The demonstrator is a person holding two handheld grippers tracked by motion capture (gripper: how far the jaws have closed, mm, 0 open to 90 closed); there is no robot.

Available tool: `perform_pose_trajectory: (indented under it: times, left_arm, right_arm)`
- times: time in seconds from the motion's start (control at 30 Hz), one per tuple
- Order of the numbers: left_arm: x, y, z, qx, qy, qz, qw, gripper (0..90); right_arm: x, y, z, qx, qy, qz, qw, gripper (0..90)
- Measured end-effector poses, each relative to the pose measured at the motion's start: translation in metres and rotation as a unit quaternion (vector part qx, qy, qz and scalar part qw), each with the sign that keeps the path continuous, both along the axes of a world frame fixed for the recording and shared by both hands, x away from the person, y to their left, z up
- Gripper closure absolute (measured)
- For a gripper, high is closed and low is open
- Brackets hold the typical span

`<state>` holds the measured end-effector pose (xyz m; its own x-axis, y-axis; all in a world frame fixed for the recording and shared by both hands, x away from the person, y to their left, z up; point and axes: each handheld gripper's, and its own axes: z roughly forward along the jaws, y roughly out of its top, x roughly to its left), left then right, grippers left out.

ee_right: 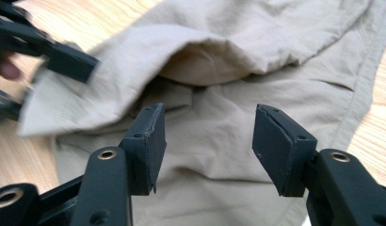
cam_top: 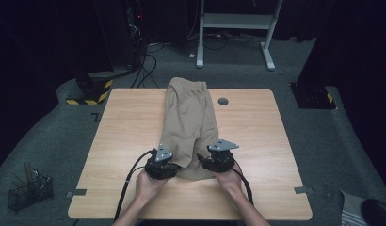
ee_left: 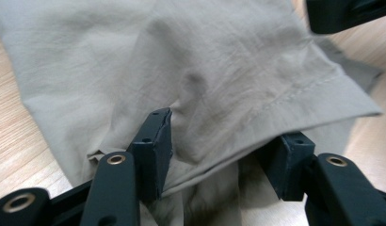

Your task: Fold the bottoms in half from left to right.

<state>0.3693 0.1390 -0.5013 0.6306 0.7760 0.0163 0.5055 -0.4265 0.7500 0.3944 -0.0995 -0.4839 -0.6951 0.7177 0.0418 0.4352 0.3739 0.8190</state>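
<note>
From the high view, a pair of tan shorts [cam_top: 188,123] lies flat on the wooden surface [cam_top: 125,132]. The shorts run from the far edge of the surface down toward the person. The waist end is far away and the leg ends are close to the person's hands. The left gripper [cam_top: 159,165] sits at the near left corner of the shorts. The right gripper [cam_top: 218,159] sits at the near right corner. Both touch or hang just over the cloth. A small dark round cap [cam_top: 223,100] sits in the surface just beside the shorts, on the right. A black wire basket [cam_top: 30,190] stands on the floor to the left.

In the left gripper view, the two black fingers [ee_left: 153,150] stand apart. A fold of the shorts [ee_left: 191,70] with a stitched hem lies between them. The right finger pokes under the hem and the left finger rests on top of the cloth. The pads do not squeeze it, so the fingers are open. The tip of the other gripper [ee_left: 346,12] shows at the top right corner.

In the right gripper view, the fingers [ee_right: 146,141] are wide apart and open, with nothing pinched. The shorts [ee_right: 219,141] lie under them, a little way below. One leg opening is puffed up like a small cave. The other gripper [ee_right: 50,52] shows blurry at the left, at the hem of that leg.
</note>
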Motion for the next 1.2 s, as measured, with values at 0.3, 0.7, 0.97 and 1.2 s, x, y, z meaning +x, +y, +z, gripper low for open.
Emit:
perform_pose_trajectory:
  times: [0.3,0.7,0.97,1.2]
  left_arm:
    - [0.004,-0.012,-0.008,0.030,-0.001,0.008,0.9995,42.0]
    - [0.005,-0.014,-0.014,0.048,-0.004,0.013,0.9987,36.6]
    - [0.005,-0.016,-0.014,0.053,-0.004,0.018,0.9984,36.5]
    - [0.005,-0.018,-0.014,0.062,-0.004,0.018,0.9979,35.9]
  right_arm:
    - [-0.004,0.004,0.000,0.015,0.012,0.023,0.9995,44.7]
    - [0.002,0.028,-0.001,0.038,0.027,0.053,0.9975,53.7]
    - [-0.003,0.023,0.006,0.047,0.020,0.056,0.9971,53.2]
    - [-0.002,0.029,0.004,0.045,0.034,0.061,0.9966,52.4]
